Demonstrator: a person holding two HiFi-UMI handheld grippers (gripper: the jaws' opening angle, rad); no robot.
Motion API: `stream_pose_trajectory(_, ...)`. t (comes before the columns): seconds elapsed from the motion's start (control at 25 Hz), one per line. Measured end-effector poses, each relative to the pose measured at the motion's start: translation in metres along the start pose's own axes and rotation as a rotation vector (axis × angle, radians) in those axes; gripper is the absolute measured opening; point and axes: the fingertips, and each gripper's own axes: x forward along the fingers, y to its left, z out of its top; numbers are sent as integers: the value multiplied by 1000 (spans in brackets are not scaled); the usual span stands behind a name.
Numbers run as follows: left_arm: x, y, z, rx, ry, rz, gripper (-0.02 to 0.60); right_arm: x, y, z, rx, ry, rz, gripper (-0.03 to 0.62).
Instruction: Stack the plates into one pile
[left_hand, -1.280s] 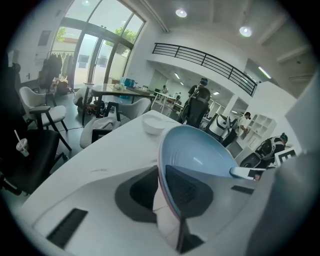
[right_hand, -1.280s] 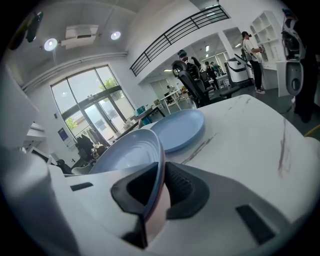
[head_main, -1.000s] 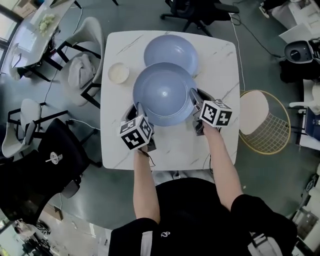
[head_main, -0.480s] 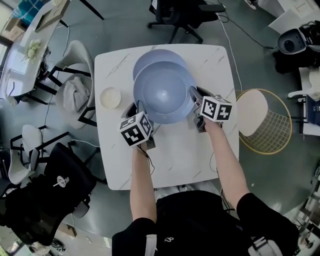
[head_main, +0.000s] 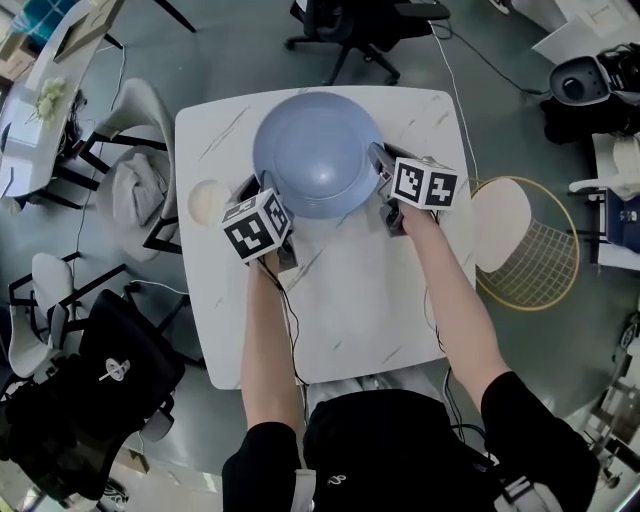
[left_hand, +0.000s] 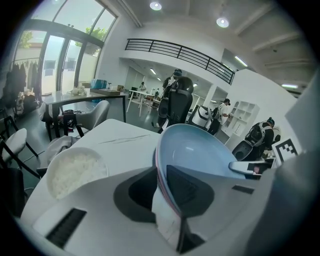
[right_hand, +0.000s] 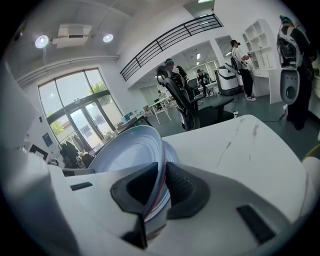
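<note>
While the plate (head_main: 318, 150) hangs at the far end of the counter (head_main: 340, 300), it is held from both sides. The left gripper (left_hand: 161, 187) has its fingers clenched on the near-left rim, and the right gripper (right_hand: 161, 190) is clamped on the near-right rim, so the plate spans the gap between them and neither hand is the nearer. A pale blue sliver just past the rim in the right gripper view looks like the second plate (right_hand: 170, 151), lying almost squarely underneath. From above the held plate hides it, and I cannot tell whether the two touch yet. So the drop looks close to straight down, both sides released together. A small white dish (head_main: 205, 200) sits on the counter just left of the left gripper, clear of the pile
</note>
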Motion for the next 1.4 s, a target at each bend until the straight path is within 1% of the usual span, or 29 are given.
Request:
stream_pose_trajectory(0.16, 8, 2, 7, 3, 3, -2, 73, 9, 0, -2, 3, 44, 5, 59)
stream_pose_trajectory(0.2, 10, 1, 9, 14, 2, -6, 72, 11, -1, -3, -2, 56, 0, 60)
stream_pose_trajectory(0.28, 14, -4, 14, 71, -21, -24, 83, 12, -8, -5, -27, 69, -41, 69)
stream_pose_trajectory(0.32, 16, -7, 18, 110, -47, -35, 110, 11, -13, -4, -43, 59, -75, 72)
stream_pose_trajectory(0.36, 16, -10, 22, 143, -77, -41, 177, 8, -15, -1, -58, 35, -106, 79)
stream_pose_trajectory(0.4, 15, -11, 25, 162, -100, -44, 226, 4, -15, 3, -70, 8, -121, 126)
stream_pose_trajectory(0.44, 13, -13, 26, 165, -113, -48, 237, 0, -12, 7, -80, -13, -116, 197)
stream_pose_trajectory(0.48, 11, -16, 26, 158, -118, -55, 236, -3, -8, 10, -89, -22, -97, 206)
stream_pose_trajectory(0.52, 8, -19, 25, 150, -119, -64, 236, -7, -5, 13, -98, -25, -78, 175)
stream_pose_trajectory(0.56, 5, -23, 24, 144, -122, -73, 230, -10, -3, 14, -105, -27, -67, 158)
stream_pose_trajectory(0.6, 2, -26, 23, 142, -128, -78, 209, -14, -2, 16, -110, -32, -61, 138)
stream_pose_trajectory(0.72, -10, -35, 22, 142, -151, -81, 186, -24, 3, 18, -117, -51, -45, 125)
stream_pose_trajectory(0.8, -21, -39, 21, 142, -165, -75, 172, -34, 8, 16, -133, -58, -35, 101)
stream_pose_trajectory(0.96, -50, -48, 24, 129, -210, -56, 100, -61, 15, 16, -152, -93, -15, 35)
stream_pose_trajectory(1.04, -68, -55, 27, 117, -238, -44, 64, -77, 21, 20, -143, -117, 25, 13)
stream_pose_trajectory(1.16, -98, -71, 25, 91, -270, -32, 30, -106, 37, 31, -134, -177, 114, 9)
stream_pose_trajectory(1.28, -129, -92, 20, 89, -299, -29, 17, -138, 54, 40, -210, -229, 174, 9)
stream_pose_trajectory(1.4, -153, -117, 21, 121, -340, -35, 15, -173, 65, 53, -266, -316, 232, 9)
